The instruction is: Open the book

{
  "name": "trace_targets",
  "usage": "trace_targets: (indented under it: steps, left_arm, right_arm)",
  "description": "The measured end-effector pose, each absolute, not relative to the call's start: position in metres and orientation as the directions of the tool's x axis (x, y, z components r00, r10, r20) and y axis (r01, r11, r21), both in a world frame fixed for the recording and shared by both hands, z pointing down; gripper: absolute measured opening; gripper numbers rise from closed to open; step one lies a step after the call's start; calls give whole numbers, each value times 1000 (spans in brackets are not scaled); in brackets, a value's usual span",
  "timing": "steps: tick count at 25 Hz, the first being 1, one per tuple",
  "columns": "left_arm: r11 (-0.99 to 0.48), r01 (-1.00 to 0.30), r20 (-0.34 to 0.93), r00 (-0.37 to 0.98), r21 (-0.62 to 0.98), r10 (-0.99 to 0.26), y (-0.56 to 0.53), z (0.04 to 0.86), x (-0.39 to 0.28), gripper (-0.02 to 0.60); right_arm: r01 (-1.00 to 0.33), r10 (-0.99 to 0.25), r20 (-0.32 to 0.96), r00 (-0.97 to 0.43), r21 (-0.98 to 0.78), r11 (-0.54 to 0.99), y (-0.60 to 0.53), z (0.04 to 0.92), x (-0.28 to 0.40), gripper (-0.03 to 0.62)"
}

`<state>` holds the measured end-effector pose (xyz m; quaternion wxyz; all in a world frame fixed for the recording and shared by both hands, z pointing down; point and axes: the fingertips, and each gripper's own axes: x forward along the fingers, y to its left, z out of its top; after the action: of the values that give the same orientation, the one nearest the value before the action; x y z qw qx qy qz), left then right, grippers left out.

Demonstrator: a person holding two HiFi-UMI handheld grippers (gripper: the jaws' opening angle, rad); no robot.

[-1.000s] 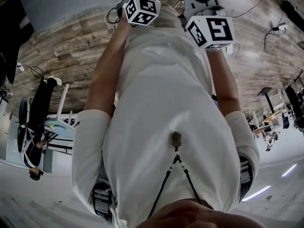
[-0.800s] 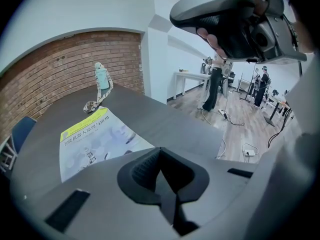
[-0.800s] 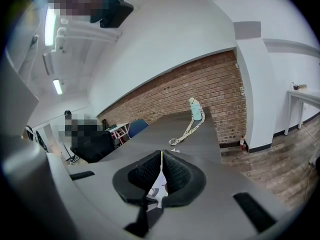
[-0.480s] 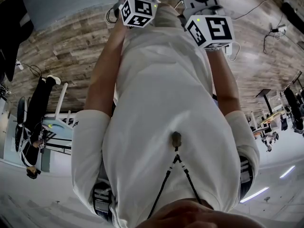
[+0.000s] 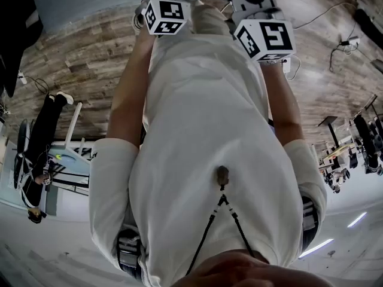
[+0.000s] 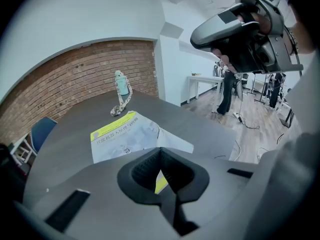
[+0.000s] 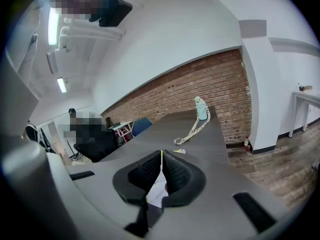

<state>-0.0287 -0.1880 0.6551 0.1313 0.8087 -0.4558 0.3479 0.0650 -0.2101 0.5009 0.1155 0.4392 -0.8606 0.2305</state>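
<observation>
**Change from the earlier frames.** In the head view the marker cube of the left gripper [image 5: 166, 17] has shifted toward the picture's left edge. The cube of the right gripper [image 5: 265, 39] has kept its place.

**Inventory, largest first.**
- One dark grey table [image 6: 210, 129], which runs ahead of both grippers.
- One book [image 6: 122, 136], white with a yellow band. It lies closed and flat on the table, just beyond the tips of the left gripper and apart from them. In the right gripper view it shows only as a white patch below the jaws.
- One blue chair [image 6: 42, 129], at the table's edge to the left of the left gripper.
- Two grippers.
- One pale strap [image 6: 121, 103], lying on the table beyond the book.
- One teal bottle [image 6: 120, 83], standing upright past the strap, well away from either gripper.

**Gripper state.**
- Left gripper [image 6: 160, 156]: pads pressed together, with nothing between them.
- Right gripper [image 7: 161, 159]: pads pressed together. A thin yellow line shows along the seam, and what it is cannot be told.

**Pose.** Both bare forearms reach straight out from the torso, side by side. From the left gripper view, the right gripper is up and to the right, high above the table.
</observation>
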Motion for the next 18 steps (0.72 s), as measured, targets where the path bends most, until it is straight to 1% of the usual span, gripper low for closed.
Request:
trace_targets:
  steps: [6, 18]
  left_arm:
    - [-485, -867, 689, 283, -114, -667, -186, 655, -58, 20]
    - [-421, -897, 692, 220, -133, -688, -175, 655, -99, 20]
  right_arm:
    - [-798, -690, 401, -602, -292, 527, -207, 498, 55, 38]
    - [-778, -669, 399, -627, -285, 560, -200, 494, 31, 38]
